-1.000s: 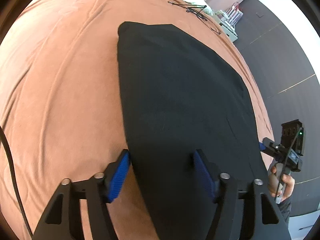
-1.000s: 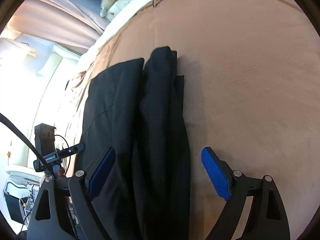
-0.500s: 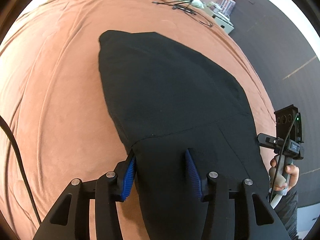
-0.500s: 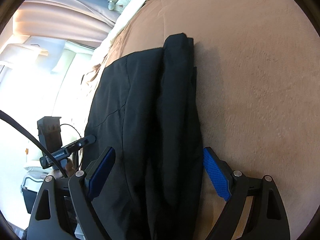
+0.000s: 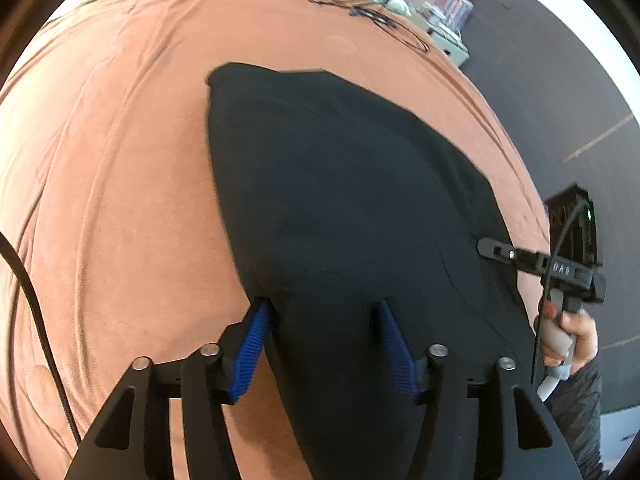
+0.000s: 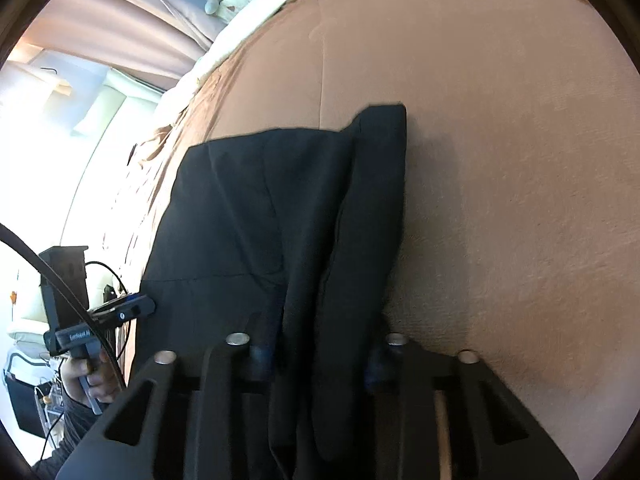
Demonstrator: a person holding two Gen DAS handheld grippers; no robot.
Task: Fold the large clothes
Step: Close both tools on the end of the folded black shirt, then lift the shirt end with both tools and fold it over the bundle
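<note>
The bed (image 5: 120,184) fills most of both views; it is covered with a brown, soft blanket with shallow wrinkles. On the blanket lies the black garment (image 5: 340,184), a large dark piece of plain cloth. It stretches from the near edge of the bed toward the far side, and its far end finishes in a straight hem with a blunt corner. In the right wrist view its right part is gathered into long thick folds (image 6: 372,216), while the left part lies flatter, with a thin seam across it.

The right tool (image 6: 320,354) has just been closing, and its blue pads now pinch the bunched near part of the garment between them. The left tool (image 5: 322,316) has just been opening a little; its pads (image 5: 250,350) stand spread, one at the left edge of the garment and the other over the black cloth. Whether they press on the cloth I cannot tell.

Black cables (image 5: 368,12) lie at the far end of the bed. No container can be made out clearly; the things beside the bed are too blurred.
</note>
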